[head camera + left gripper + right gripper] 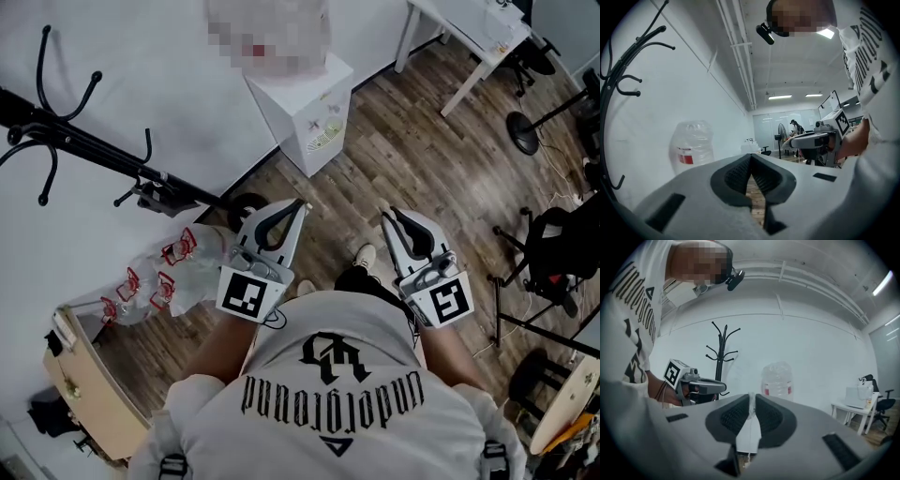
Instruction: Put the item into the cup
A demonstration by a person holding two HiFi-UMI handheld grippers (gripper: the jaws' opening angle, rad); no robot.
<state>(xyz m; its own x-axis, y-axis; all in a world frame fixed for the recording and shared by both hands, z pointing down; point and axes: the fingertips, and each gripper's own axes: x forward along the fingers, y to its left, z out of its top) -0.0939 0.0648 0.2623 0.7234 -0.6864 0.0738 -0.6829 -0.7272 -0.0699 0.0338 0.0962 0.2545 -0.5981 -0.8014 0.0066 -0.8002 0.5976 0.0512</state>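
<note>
I hold both grippers close in front of my chest, above a wooden floor. My right gripper (385, 217) (751, 401) is shut on a thin, flat white item (749, 430) that stands upright between its dark pads (733, 416). Only an edge of the item pokes past the tips. My left gripper (301, 206) (751, 159) is shut, its ribbed pads (736, 176) meeting at the tip with nothing between them. Each gripper shows side-on in the other's view, the right gripper (813, 140) and the left gripper (696, 386). No cup shows in any view.
A black coat rack (84, 141) leans at the left. Beside it lies a plastic pack of bottles (173, 272), with a large water bottle (777, 380) (692, 145) ahead. A white cabinet (305, 103), a white table (469, 37), a wooden cabinet (89, 384) and dark stands (553, 244) ring the floor.
</note>
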